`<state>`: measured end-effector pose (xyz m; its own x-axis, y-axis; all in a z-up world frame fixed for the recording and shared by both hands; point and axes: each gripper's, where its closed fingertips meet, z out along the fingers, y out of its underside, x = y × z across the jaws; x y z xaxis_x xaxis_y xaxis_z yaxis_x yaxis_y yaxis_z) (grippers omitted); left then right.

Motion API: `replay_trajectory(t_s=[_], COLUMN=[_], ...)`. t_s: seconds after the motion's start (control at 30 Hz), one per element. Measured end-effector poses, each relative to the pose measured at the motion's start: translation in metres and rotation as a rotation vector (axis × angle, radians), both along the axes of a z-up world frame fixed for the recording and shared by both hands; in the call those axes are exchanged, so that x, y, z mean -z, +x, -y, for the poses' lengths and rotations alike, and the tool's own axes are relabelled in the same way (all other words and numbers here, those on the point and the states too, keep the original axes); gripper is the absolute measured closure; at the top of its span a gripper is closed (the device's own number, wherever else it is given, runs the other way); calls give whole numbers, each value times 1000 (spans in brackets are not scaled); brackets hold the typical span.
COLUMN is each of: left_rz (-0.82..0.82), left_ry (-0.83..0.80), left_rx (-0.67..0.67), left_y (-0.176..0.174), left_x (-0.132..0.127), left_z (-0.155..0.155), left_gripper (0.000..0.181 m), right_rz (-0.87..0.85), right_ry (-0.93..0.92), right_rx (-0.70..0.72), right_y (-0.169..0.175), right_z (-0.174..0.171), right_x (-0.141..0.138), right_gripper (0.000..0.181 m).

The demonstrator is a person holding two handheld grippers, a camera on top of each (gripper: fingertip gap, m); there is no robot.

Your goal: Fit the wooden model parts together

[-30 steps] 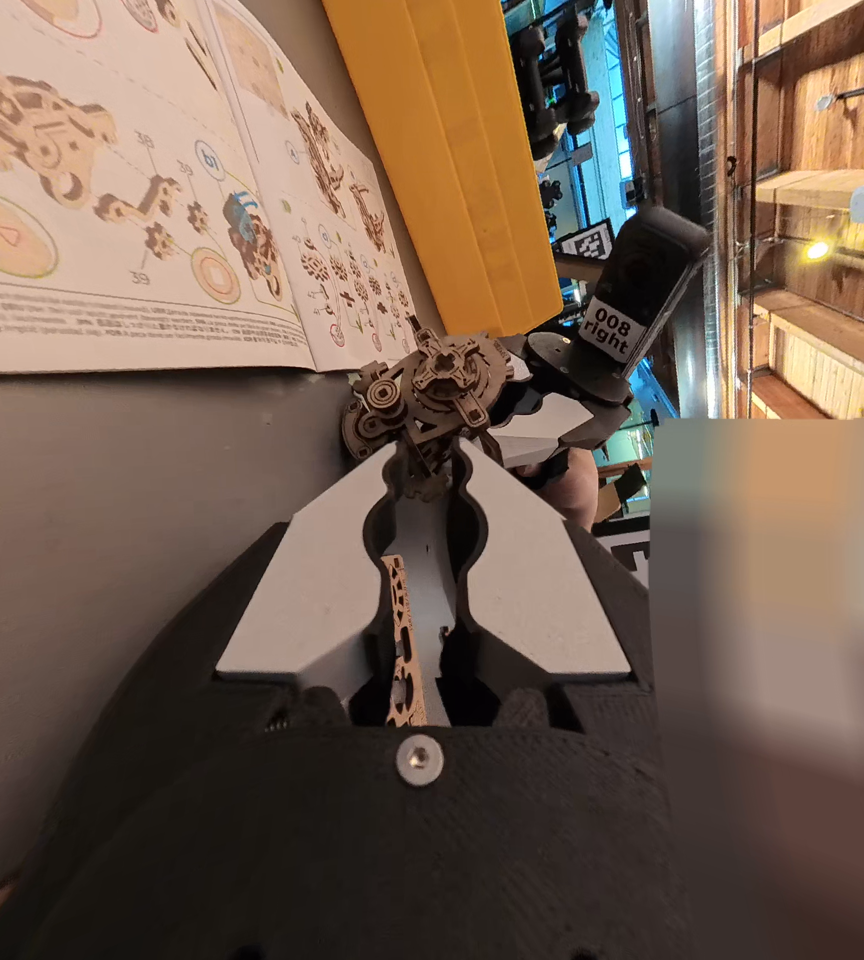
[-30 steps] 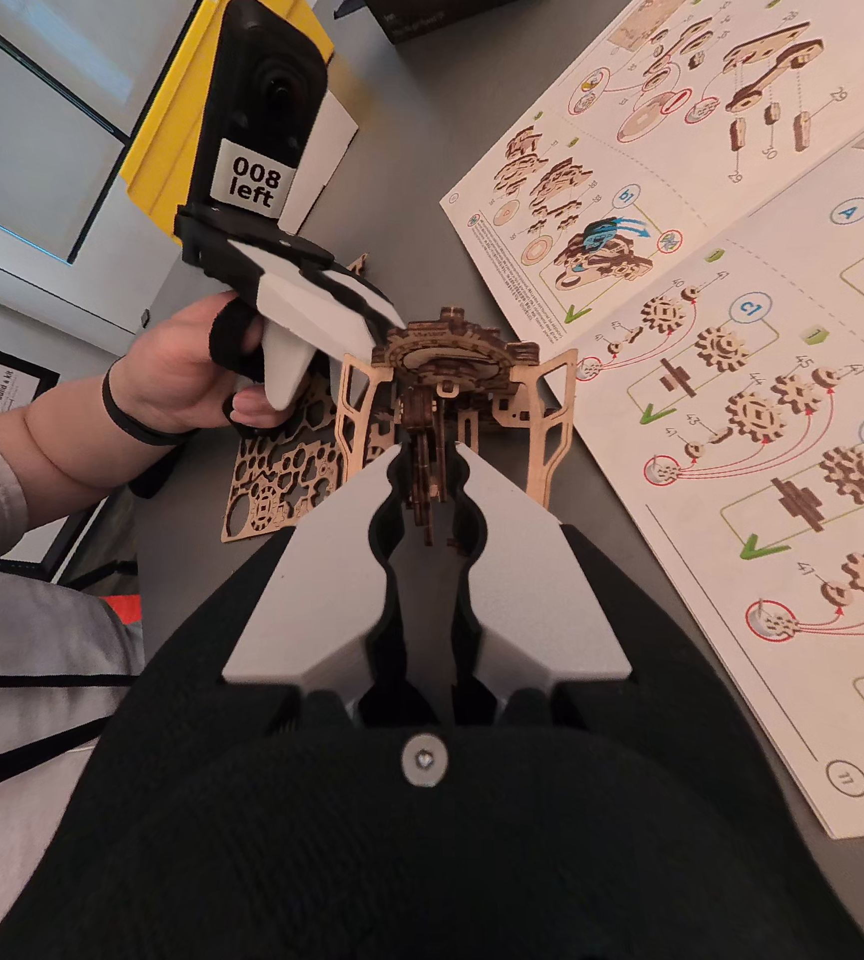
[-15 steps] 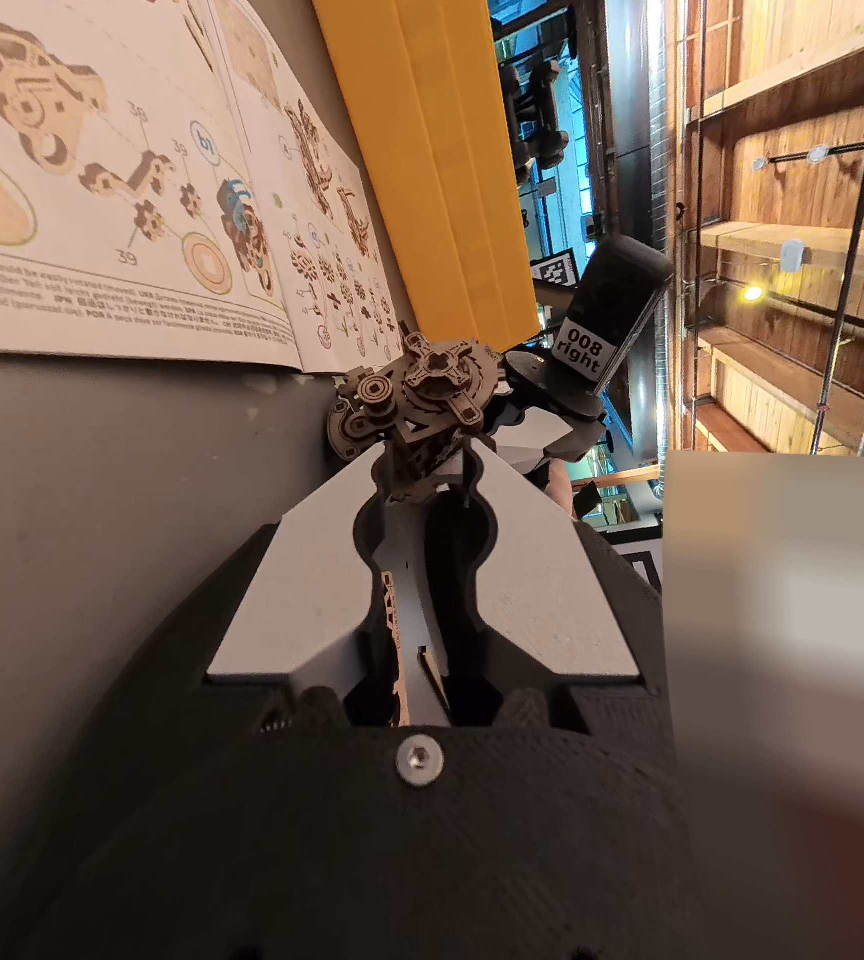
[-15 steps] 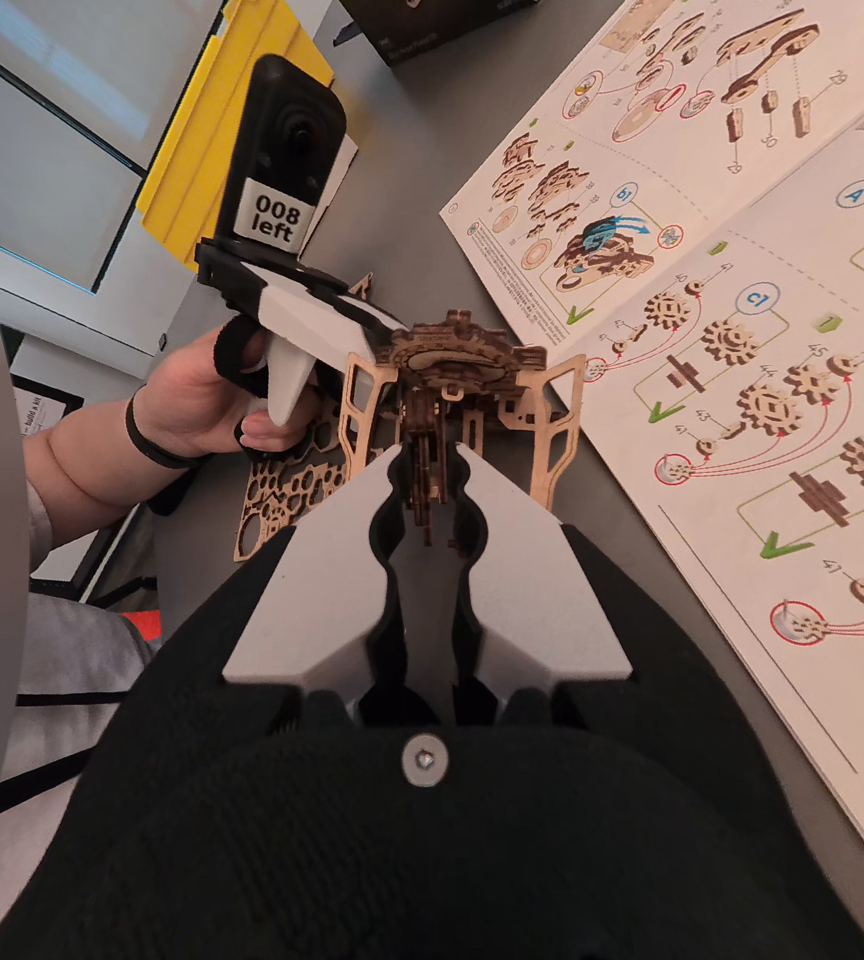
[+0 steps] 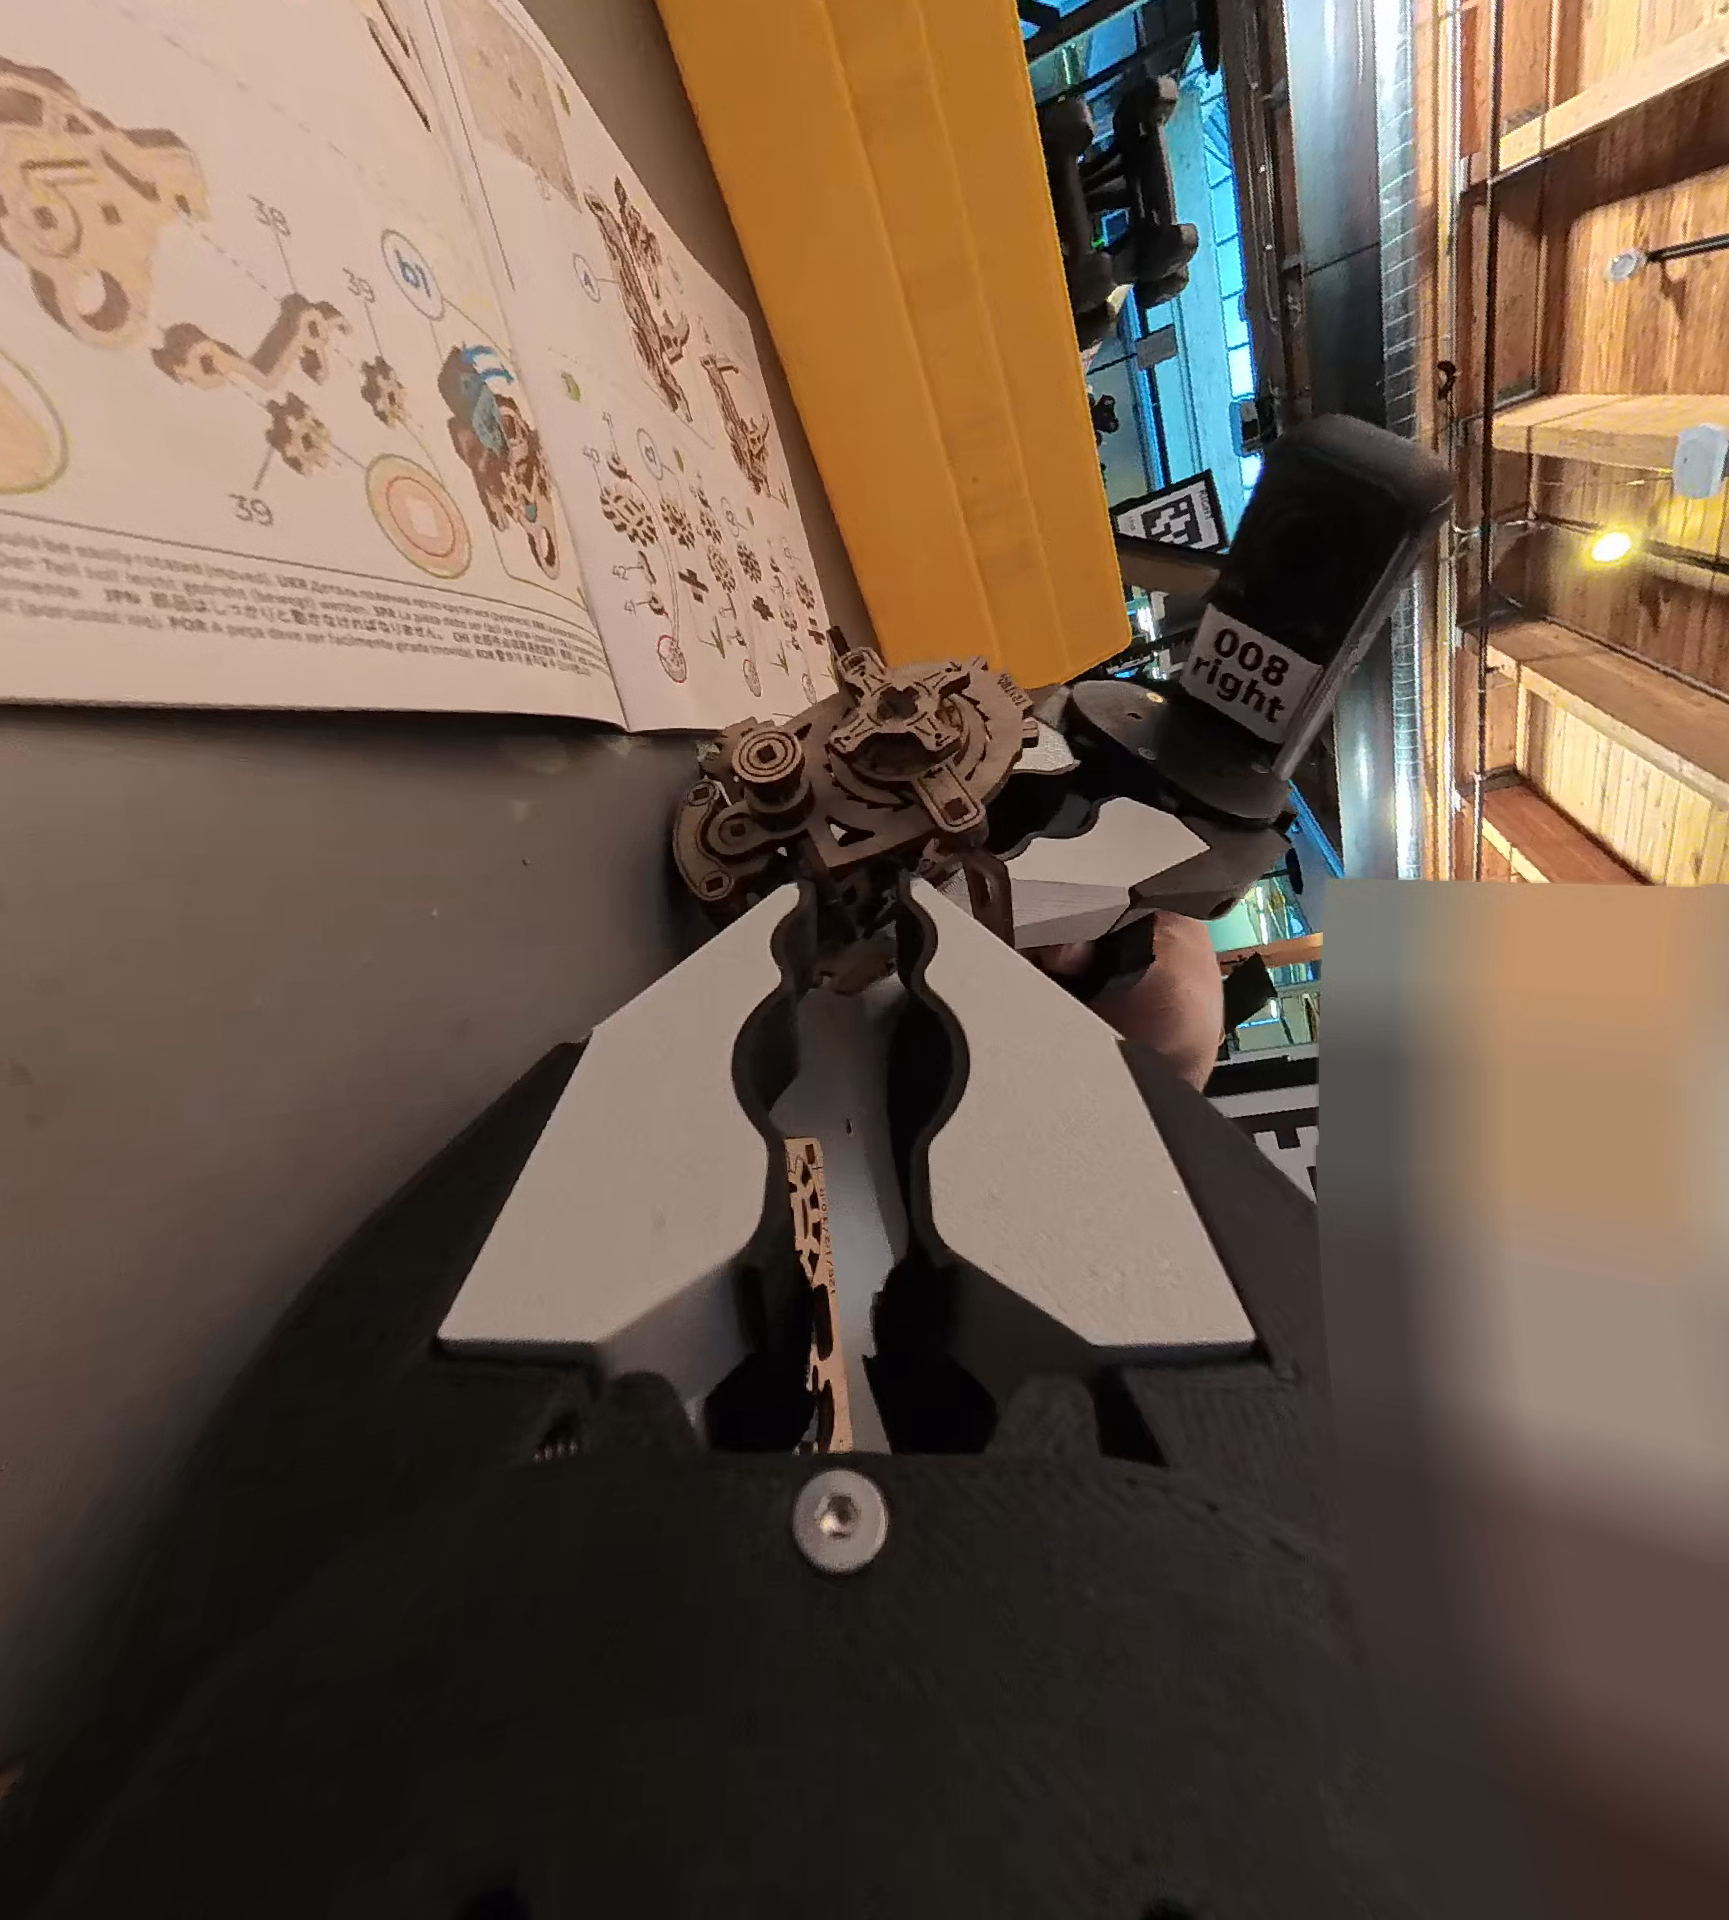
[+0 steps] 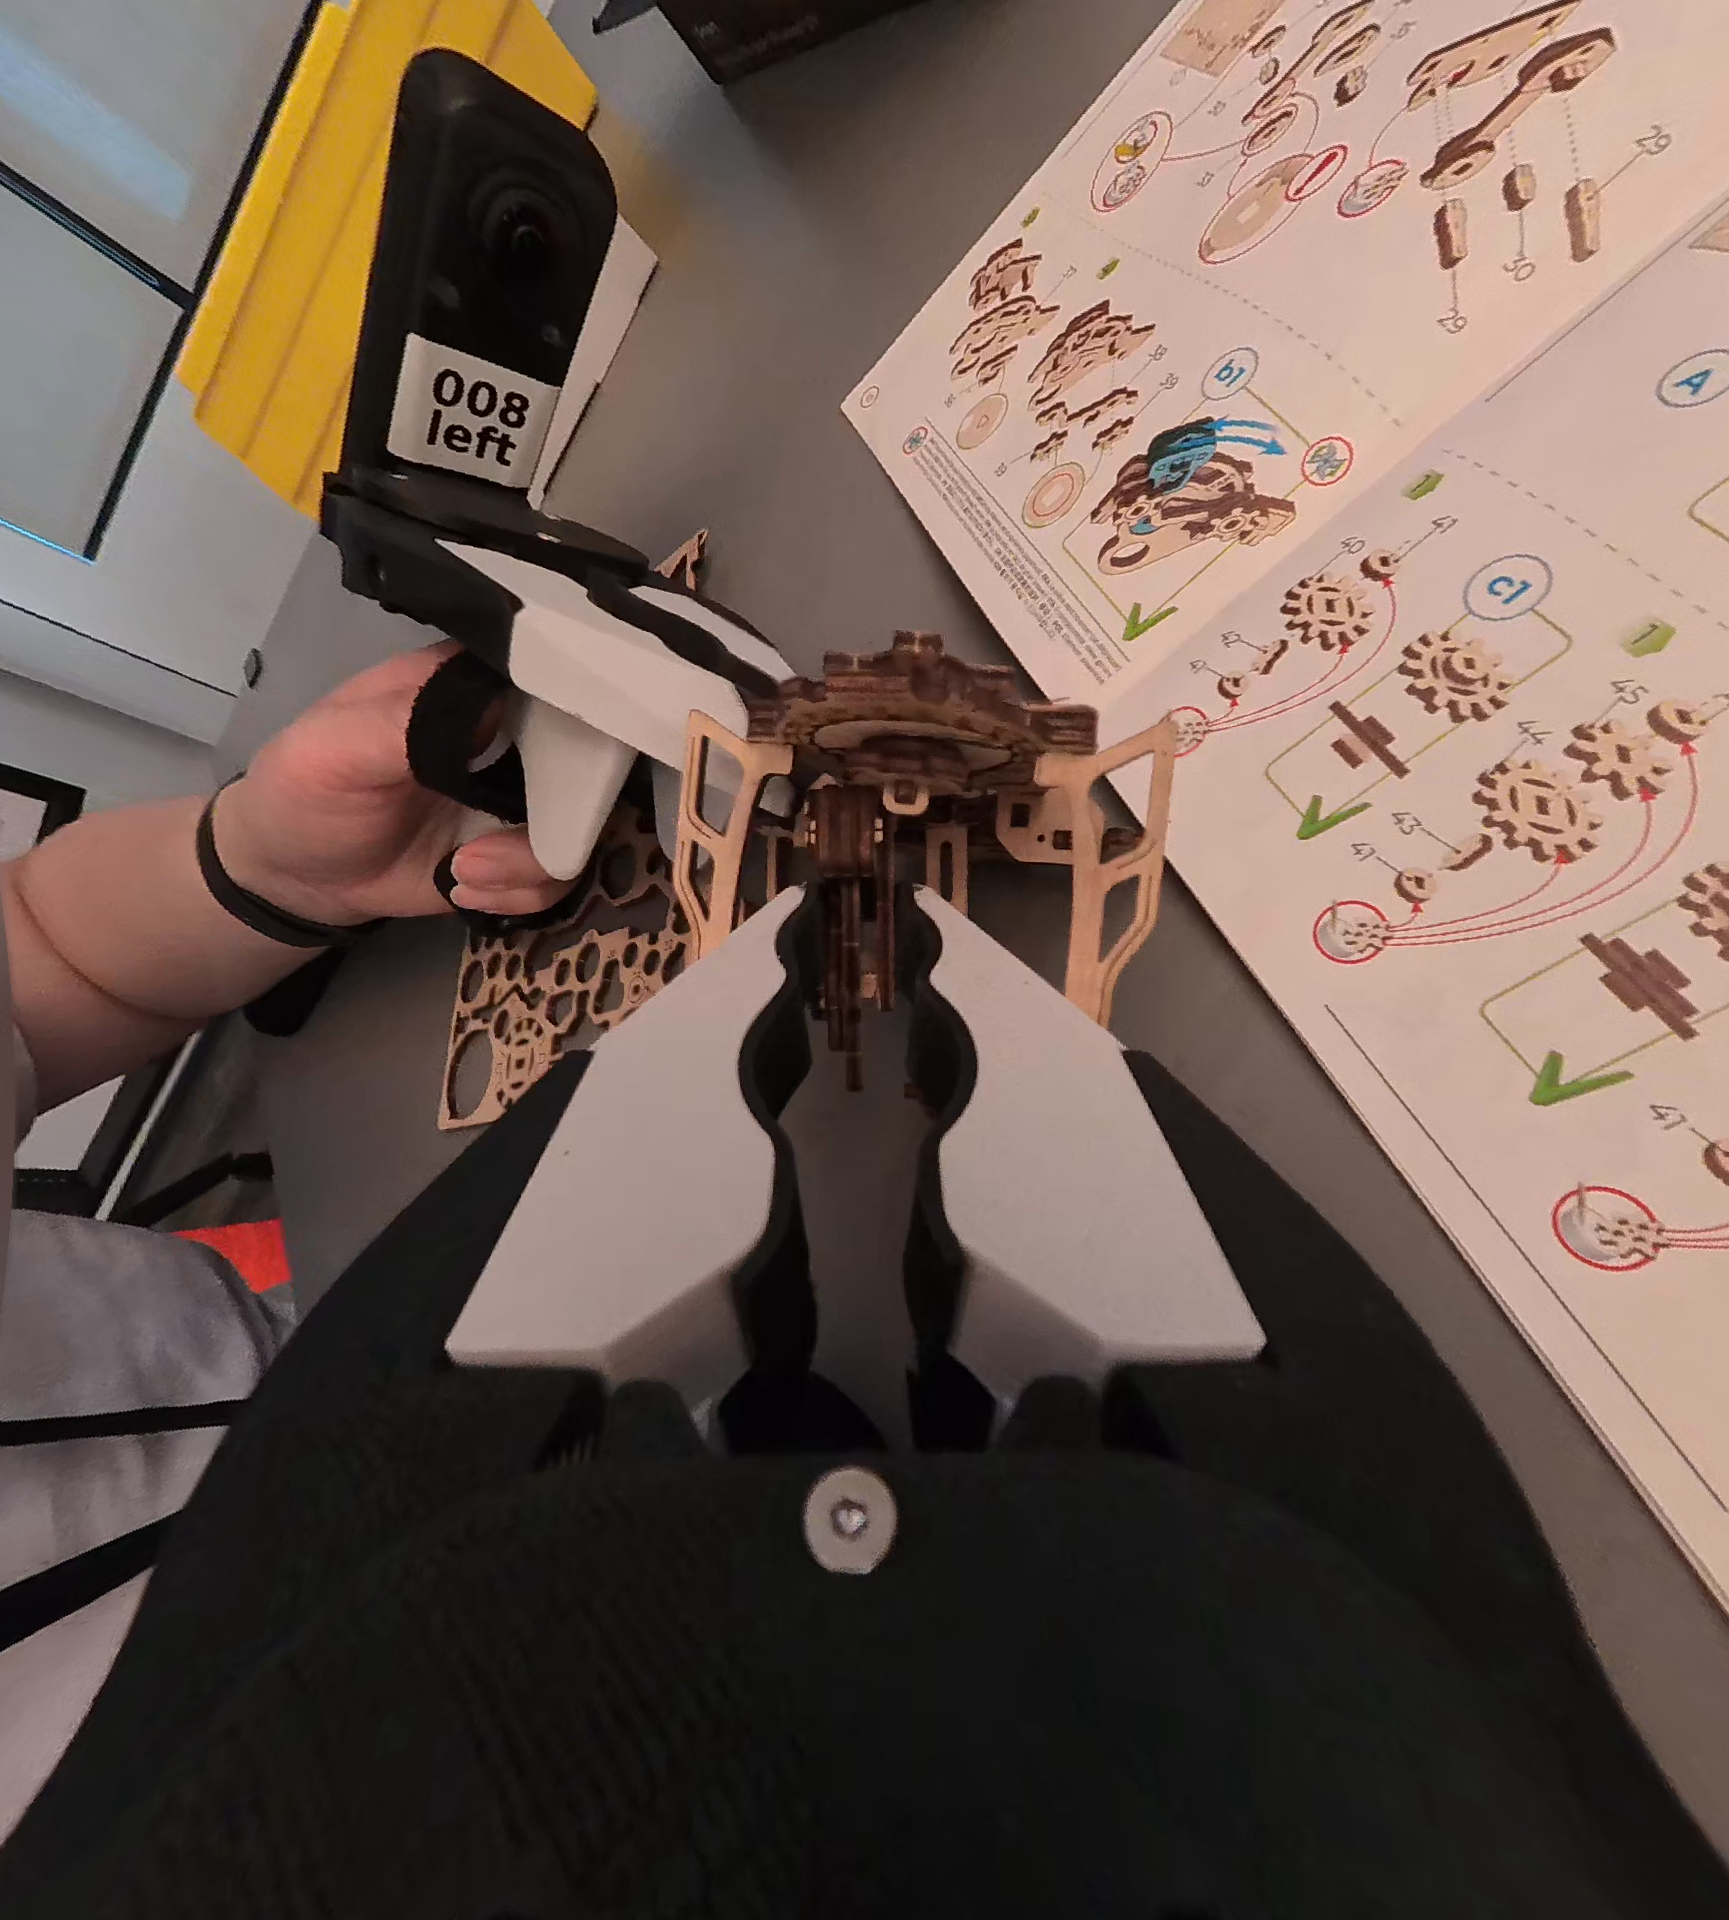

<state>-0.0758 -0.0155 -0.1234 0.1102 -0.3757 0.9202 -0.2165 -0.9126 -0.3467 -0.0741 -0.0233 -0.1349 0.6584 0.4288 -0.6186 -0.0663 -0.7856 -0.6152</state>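
The wooden model (image 6: 907, 727), a dark gear assembly with two pale side frames, is held above the grey tabletop (image 5: 268, 987) between both claws. The right claw (image 6: 858, 914) is clenched on a stack of dark plates hanging under the model's centre. The left claw (image 5: 849, 904) is closed on the model's lower stem, seen from the gear side; the same claw is seen in the right wrist view gripping at the model's left frame.

Progress, as judged: the core is largely built, with several gears, a cross-shaped hub and both frames already seated. More remains, since a punched-out parts sheet (image 6: 548, 997) lies beneath the model and the open instruction booklet (image 6: 1462, 644) shows further gear steps.

Not resolved: the exact joint being pressed is hidden behind the claw tips. A pale fretwork strip (image 5: 818, 1288) is seen between the left fingers, its origin unclear. Beyond, a yellow panel (image 5: 901, 312) is cut off.
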Motion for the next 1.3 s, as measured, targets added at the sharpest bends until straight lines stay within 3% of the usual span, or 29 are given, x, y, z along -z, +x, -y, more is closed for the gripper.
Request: replay_trajectory(t_s=[0.37, 0.77, 0.9, 1.3], left_rz=[-16, -37, -56, -53], left_ry=[-10, 39, 53, 33], left_rx=[-51, -43, -30, -29], left_y=[-2, -3, -1, 0], left_x=[1, 4, 5, 5], left_z=[-2, -4, -2, -2], left_gripper=[171, 177, 181, 180], right_rz=[201, 135, 60, 66], right_ry=[56, 97, 127, 90], right_rx=[2, -27, -18, -37], right_y=[2, 4, 4, 1], right_z=[-2, -3, -5, -3], right_x=[3, 0, -13, -4], right_gripper=[171, 171, 167, 170])
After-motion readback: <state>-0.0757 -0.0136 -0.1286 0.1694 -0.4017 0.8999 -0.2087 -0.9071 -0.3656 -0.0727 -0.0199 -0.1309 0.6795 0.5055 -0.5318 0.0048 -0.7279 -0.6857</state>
